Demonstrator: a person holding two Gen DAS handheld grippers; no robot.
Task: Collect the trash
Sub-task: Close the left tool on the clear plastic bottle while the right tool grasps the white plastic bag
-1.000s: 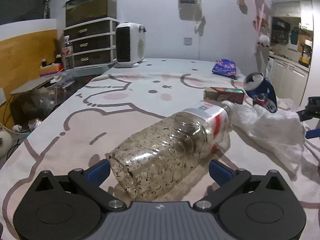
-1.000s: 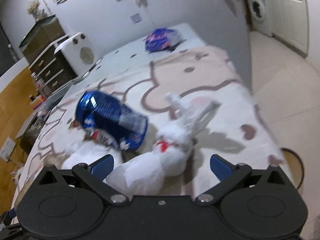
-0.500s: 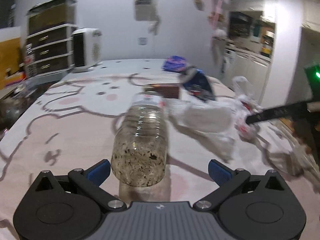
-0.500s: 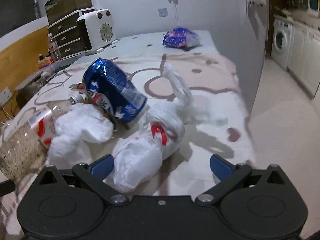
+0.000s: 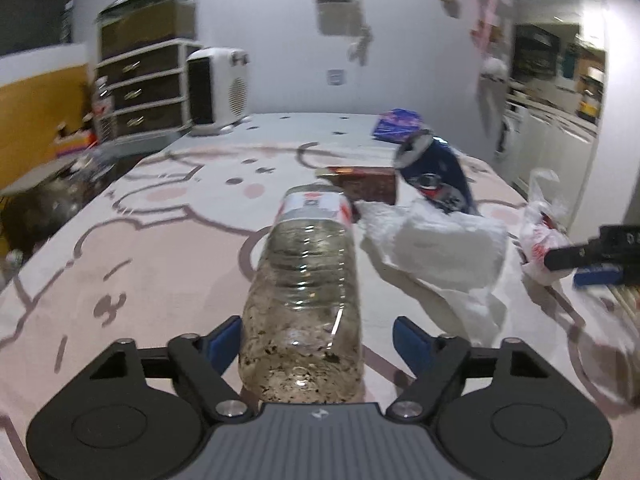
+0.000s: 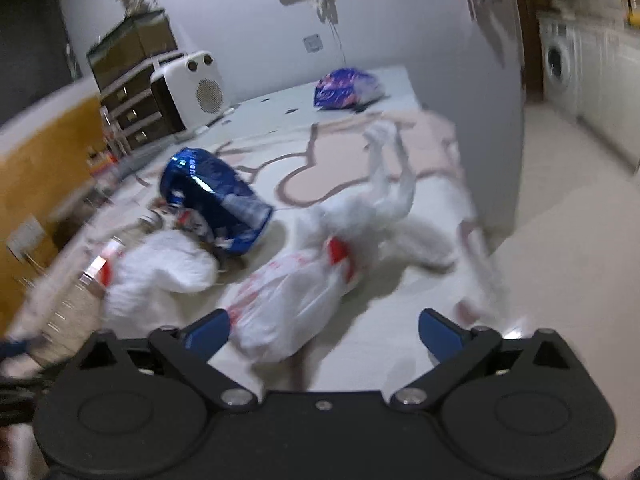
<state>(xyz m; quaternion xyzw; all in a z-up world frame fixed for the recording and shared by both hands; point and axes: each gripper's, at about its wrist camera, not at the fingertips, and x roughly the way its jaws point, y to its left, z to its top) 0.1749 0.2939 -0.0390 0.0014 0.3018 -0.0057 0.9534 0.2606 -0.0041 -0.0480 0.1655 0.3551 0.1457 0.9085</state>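
left gripper (image 5: 316,340) fingers closing around the bottle (image 5: 306,300) lying on the bench (image 5: 160,264), right gripper (image 6: 324,328) closing on the knotted bag (image 6: 288,300); neither pinched yet, bottle may roll, bag slip.

My left gripper (image 5: 318,340) and right gripper (image 6: 324,330) look alike: black linkage arms, blue fingertip pads (image 5: 222,340), silver pivot screws, round black discs either side, ribbed grey centre plate on mine left.
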